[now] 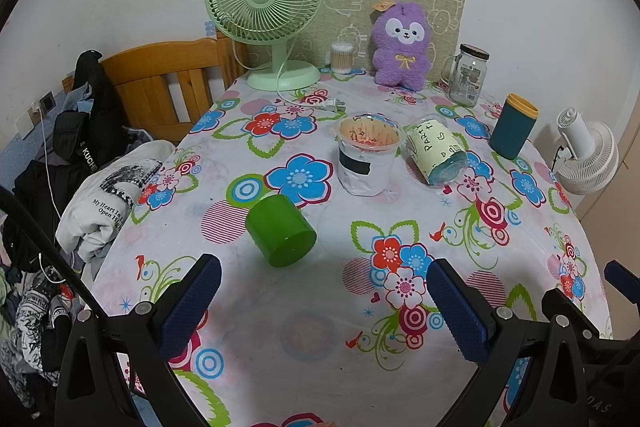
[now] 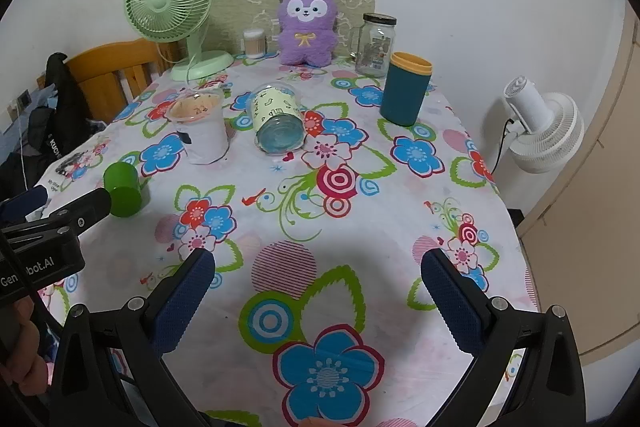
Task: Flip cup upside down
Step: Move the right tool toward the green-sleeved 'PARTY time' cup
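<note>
A green cup (image 1: 281,230) lies on its side on the flowered tablecloth, its flat base toward me; it also shows in the right wrist view (image 2: 122,189). My left gripper (image 1: 322,285) is open and empty, just in front of the green cup. A white cup (image 1: 365,159) stands upright (image 2: 202,129). A clear cup with a pale yellow label (image 1: 437,155) lies on its side (image 2: 276,123). A teal cup with a yellow rim (image 1: 513,126) stands upright (image 2: 406,89). My right gripper (image 2: 318,271) is open and empty over the table's near middle.
At the back stand a green fan (image 1: 266,15), a cotton swab box (image 1: 342,57), a purple plush (image 1: 402,45) and a glass jar (image 1: 468,75). A white fan (image 2: 540,125) is off the right edge. A wooden chair (image 1: 168,83) and clothes (image 1: 80,155) are at left.
</note>
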{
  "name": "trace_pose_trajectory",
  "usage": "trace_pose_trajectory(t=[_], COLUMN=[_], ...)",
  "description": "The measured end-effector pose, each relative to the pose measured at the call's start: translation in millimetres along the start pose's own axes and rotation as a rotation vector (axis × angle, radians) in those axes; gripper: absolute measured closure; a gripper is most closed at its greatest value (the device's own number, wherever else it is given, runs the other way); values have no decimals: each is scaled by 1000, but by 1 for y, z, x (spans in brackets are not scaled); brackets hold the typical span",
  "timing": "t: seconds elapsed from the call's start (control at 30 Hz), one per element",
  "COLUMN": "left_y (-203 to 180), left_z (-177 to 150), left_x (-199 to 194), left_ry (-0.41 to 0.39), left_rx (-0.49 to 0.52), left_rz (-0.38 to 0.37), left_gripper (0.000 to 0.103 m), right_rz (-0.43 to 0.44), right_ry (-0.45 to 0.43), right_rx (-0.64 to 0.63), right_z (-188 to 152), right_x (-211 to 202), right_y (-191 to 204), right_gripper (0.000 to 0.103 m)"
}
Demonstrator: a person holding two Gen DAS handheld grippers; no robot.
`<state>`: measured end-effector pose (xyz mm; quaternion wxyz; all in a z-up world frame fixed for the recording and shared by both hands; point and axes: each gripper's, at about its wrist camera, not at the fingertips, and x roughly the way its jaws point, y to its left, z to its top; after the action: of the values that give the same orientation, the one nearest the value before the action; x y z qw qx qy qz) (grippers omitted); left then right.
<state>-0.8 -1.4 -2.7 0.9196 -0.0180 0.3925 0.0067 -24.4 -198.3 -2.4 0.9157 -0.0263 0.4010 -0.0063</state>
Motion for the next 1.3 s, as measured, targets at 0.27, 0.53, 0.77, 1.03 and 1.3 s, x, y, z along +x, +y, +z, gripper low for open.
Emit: trace_pose_trajectory(t=[0.27,0.53,0.77,1.03,1.3], left_y=[0,-5,-8,-7,-7], left_z=[-1,9,24,44,62], left_x=[0,14,28,53,83], left_ry=[2,21,25,36,57], left_rx=[-1,-10,3,-1,-2], left_rz=[-4,-8,3,11,24], left_gripper=[0,0,0,0,0], right_rz=[2,-31,-8,-9,40], right_ry=[8,4,11,28,89], right_rx=[3,-5,-39,-81,-73], right_z=[2,14,35,76,113], right_x=[5,20,39,78,128], right_y=[-1,-9,-10,-13,-11], right_gripper=[0,0,0,0,0])
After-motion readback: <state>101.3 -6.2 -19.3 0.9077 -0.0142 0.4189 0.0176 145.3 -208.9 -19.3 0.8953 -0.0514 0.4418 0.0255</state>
